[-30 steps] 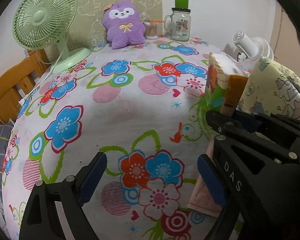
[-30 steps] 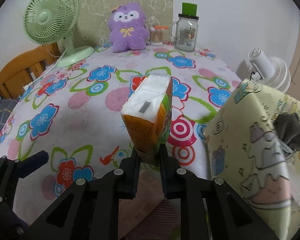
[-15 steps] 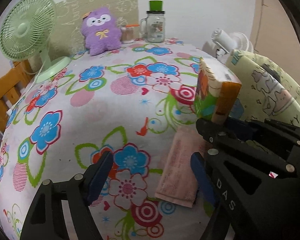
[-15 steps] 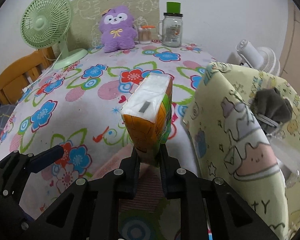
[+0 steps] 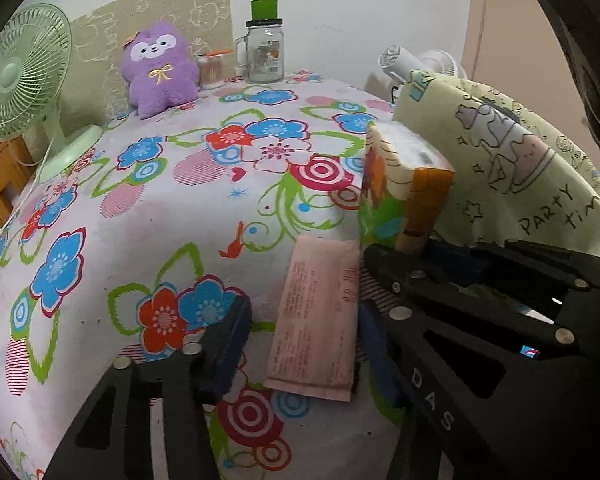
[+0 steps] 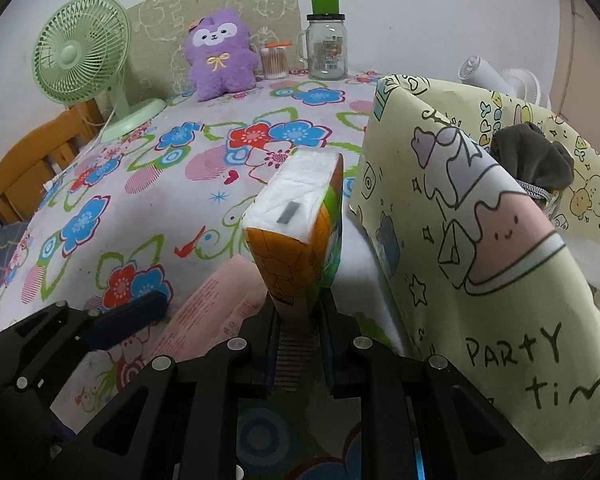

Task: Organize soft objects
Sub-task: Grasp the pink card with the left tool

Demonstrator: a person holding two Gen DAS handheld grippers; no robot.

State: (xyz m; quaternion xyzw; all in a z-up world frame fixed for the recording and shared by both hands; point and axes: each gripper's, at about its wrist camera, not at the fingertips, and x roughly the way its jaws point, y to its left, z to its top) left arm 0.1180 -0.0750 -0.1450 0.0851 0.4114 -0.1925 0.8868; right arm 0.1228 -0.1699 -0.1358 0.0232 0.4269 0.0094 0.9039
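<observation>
two tongs over floral-cloth desk [image 5: 172, 216]. left tongs [image 5: 300, 344] part-open, jaws just closing, straddling flat pink tissue pack [image 5: 316, 316] lying on desk; pads not yet touching, long axis running away along fingers. right tongs [image 6: 296, 320] clamped on upright orange-green tissue pack [image 6: 300, 236], just beside yellow "party time" cloth bag [image 6: 480, 264].

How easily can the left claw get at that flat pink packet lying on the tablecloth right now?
Probably easily. The left claw already straddles the pink packet, its jaws just closing, nothing lying over it. The right claw, holding the tissue pack, crowds its right side.
</observation>
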